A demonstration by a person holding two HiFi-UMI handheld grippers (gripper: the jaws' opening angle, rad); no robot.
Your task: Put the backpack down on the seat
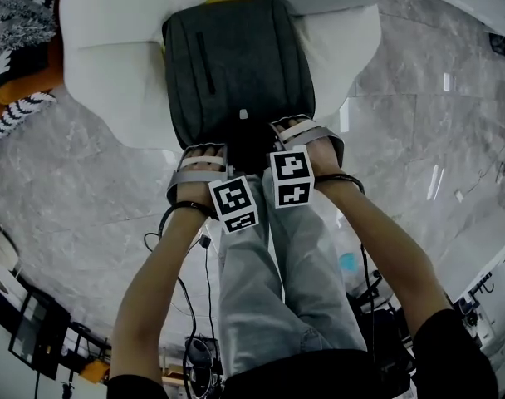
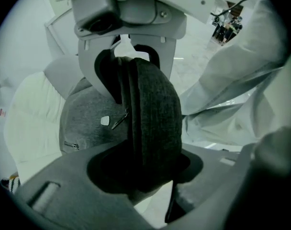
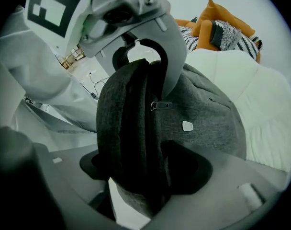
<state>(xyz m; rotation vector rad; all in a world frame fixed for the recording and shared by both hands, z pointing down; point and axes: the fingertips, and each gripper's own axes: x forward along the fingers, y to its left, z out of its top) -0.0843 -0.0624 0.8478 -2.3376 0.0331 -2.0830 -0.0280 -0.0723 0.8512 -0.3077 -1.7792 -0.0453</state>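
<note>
A dark grey backpack lies flat on the white padded seat, its zipped front up. Both grippers stand side by side, pointing down at its near end. The left gripper and the right gripper each straddle the thick padded top edge. In the left gripper view that edge runs between the spread jaws of the left gripper. The right gripper shows the same, with a zip pull beside it. Both sets of jaws stand wide around the fabric, and no pad visibly presses on it.
Orange and black-and-white striped cushions lie at the seat's left end. Grey marble floor surrounds the seat. The person's legs stand just before it, with cables and equipment on the floor behind.
</note>
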